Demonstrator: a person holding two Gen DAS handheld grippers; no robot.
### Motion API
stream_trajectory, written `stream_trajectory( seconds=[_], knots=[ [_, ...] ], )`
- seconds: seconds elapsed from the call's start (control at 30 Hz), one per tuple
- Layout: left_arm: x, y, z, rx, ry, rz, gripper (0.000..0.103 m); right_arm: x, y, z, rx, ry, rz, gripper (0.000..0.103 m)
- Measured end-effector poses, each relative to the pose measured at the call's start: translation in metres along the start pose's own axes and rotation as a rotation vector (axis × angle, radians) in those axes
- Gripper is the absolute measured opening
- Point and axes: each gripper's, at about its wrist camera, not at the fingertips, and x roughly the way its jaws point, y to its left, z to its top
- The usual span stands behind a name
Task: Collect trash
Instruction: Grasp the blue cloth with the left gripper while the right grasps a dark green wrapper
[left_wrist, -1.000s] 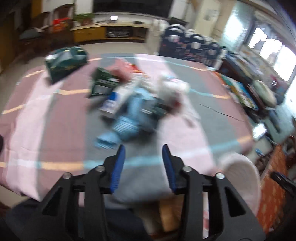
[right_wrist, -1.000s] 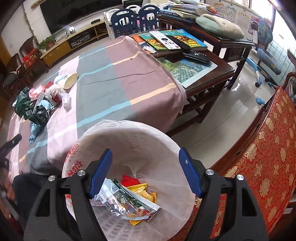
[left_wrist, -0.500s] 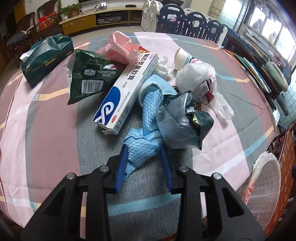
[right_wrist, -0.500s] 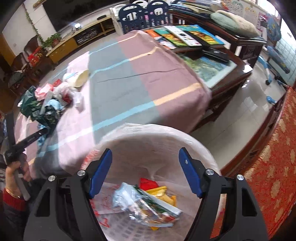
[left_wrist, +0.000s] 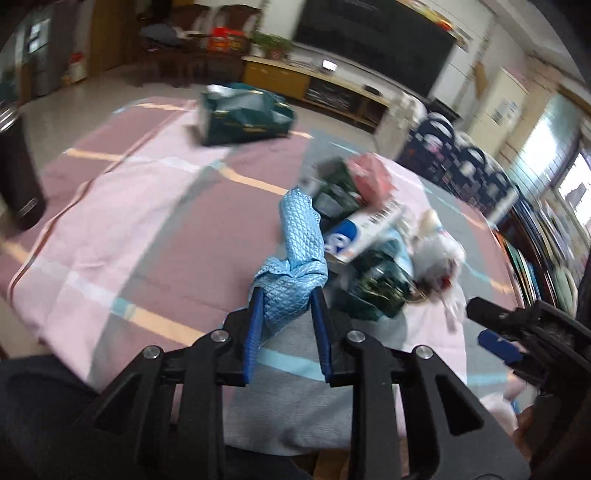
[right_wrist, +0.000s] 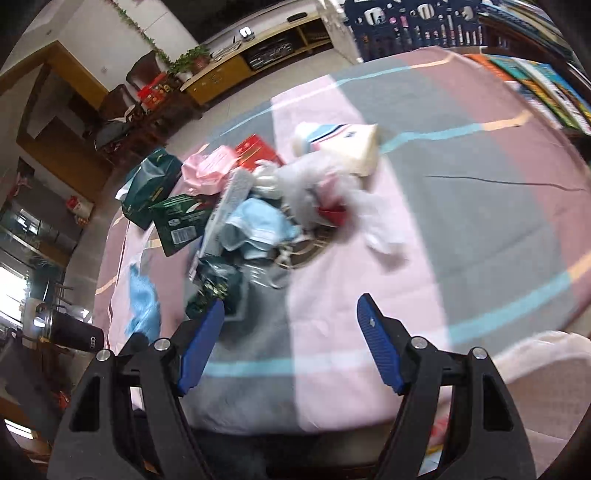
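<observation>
The crumpled light-blue quilted cloth (left_wrist: 301, 254) is pinched at its lower end between the blue fingers of the left gripper (left_wrist: 288, 332), which have just been closing and now squeeze it at a narrow gap, so its upper part stands up clear of the striped pink and grey table (left_wrist: 122, 221), probably so it can be carried off as trash. Just right of it lies the rest of the heap: a long white and blue carton (left_wrist: 364, 230), a dark green foil packet (left_wrist: 380, 284) and a crumpled white plastic bag (right_wrist: 325, 184). The right gripper (right_wrist: 291, 345) hangs at the near edge with its fingers wide apart and nothing between them, pointed at the heap. The white-lined bin (right_wrist: 554, 365) shows at the near right
</observation>
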Motion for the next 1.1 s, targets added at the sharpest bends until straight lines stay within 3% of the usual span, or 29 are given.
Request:
stream_trajectory(
  seconds=[0.13, 0.23, 0.37, 0.4, 0.43, 0.47, 0.57, 0.7, 1.1],
  knots=[
    [-0.006, 0.037, 0.003, -0.164, -0.018, 0.024, 0.027, 0.036, 0.028, 0.006, -0.037, 0.037, -0.022, 0.073],
    [-0.003, 0.034, 0.004, -0.145, -0.006, 0.014, 0.027, 0.059, 0.040, 0.007, -0.066, 0.066, -0.064, 0.073],
    [0.000, 0.030, 0.004, -0.125, 0.004, 0.005, 0.027, 0.074, 0.046, 0.004, -0.086, 0.068, -0.056, 0.075],
    [0.000, 0.030, 0.002, -0.128, 0.007, 0.002, 0.027, 0.073, 0.050, 0.001, -0.114, 0.059, -0.062, 0.074],
    [0.000, 0.031, 0.003, -0.132, 0.010, 0.002, 0.027, 0.072, 0.053, -0.001, -0.141, 0.054, -0.060, 0.063],
    [0.000, 0.031, 0.002, -0.133, 0.010, 0.004, 0.027, 0.071, 0.057, -0.005, -0.182, 0.054, -0.049, 0.047],
    [0.000, 0.028, 0.001, -0.116, 0.008, 0.014, 0.027, 0.059, 0.068, -0.017, -0.266, 0.030, -0.062, 0.039],
    [0.000, 0.026, 0.000, -0.107, 0.008, 0.026, 0.027, 0.044, 0.062, -0.029, -0.289, 0.012, -0.079, 0.036],
    [0.004, 0.021, -0.002, -0.076, 0.034, 0.041, 0.027, -0.040, -0.006, -0.043, -0.160, -0.094, -0.085, 0.036]
  ],
)
